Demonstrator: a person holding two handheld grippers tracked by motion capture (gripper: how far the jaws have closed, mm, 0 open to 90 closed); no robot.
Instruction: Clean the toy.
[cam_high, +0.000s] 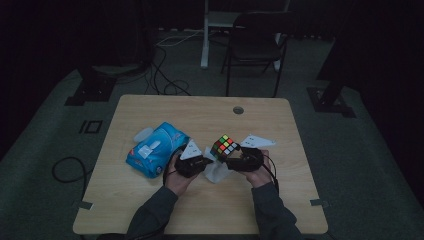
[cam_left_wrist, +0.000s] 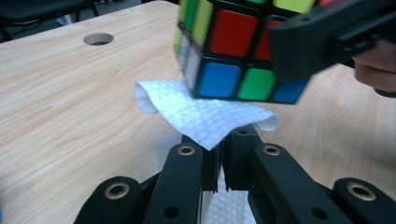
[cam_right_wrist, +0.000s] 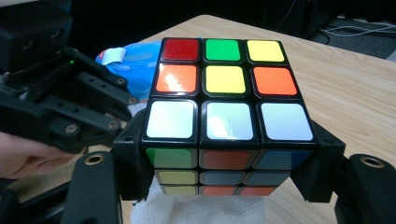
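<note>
Cube wipe in progress: both grippers loaded, cube held just above the table.

R gripper (cam_right_wrist: 224, 186) has jaws spread to cube width, clamped on the puzzle cube (cam_right_wrist: 226, 116); L gripper (cam_left_wrist: 219, 163) is nearly closed, pinching a white wipe (cam_left_wrist: 205, 116) touching the cube's underside. Judged step: wiping the lower face. Next: rub w/ steady clamp, or rotate the cube. High view adds the blue wipes pack (cam_high: 156, 150) left of the hands; L gripper view shows wipe-cube contact.

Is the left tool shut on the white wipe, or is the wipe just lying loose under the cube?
Shut on it: the left tool has its jaws together, pinching the white wipe, whose free end reaches under the cube.
</note>
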